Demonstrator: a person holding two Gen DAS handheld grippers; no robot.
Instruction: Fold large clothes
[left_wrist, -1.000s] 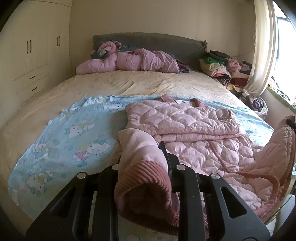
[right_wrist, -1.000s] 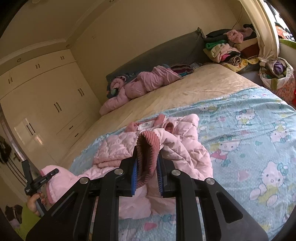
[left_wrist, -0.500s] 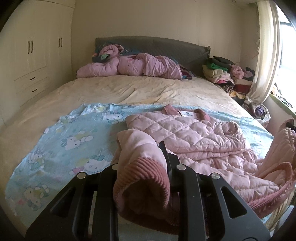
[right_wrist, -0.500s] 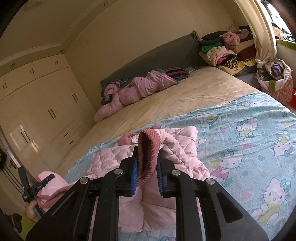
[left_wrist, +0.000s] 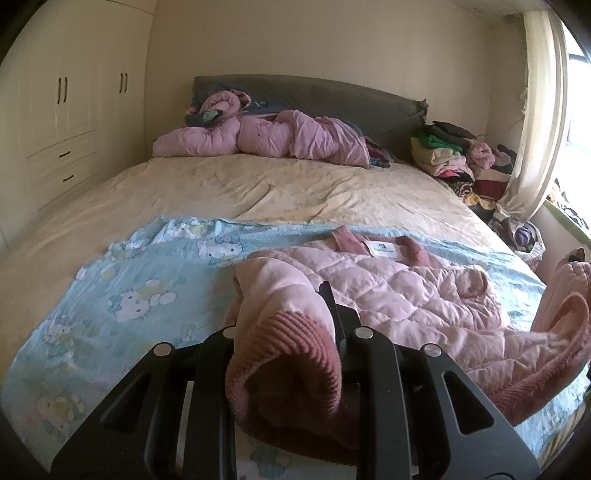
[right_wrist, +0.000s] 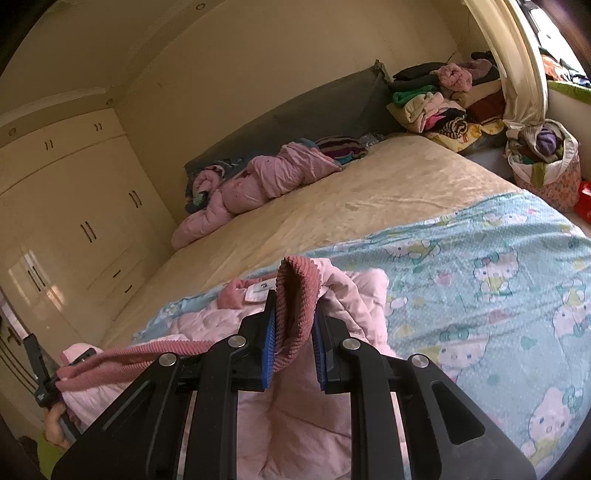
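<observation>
Now my left fingers (left_wrist: 295, 332) and right fingers (right_wrist: 293, 332) are each clamped on the ribbed hem (right_wrist: 295, 291) of the pink jacket (left_wrist: 406, 291), whose collar (left_wrist: 373, 245) lies ahead on the bed (left_wrist: 258, 192), straight beyond both hands.

Carried farther up the bed: both ribbed hem corners of the pink quilted jacket (left_wrist: 399, 291), lower half now doubled nearer the collar, hem edge taut between grippers.

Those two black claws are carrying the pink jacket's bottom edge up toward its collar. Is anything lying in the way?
Nothing visible. Both the left gripper and right gripper clamp the ribbed hem, and the quilted jacket up to the collar is bare.
</observation>
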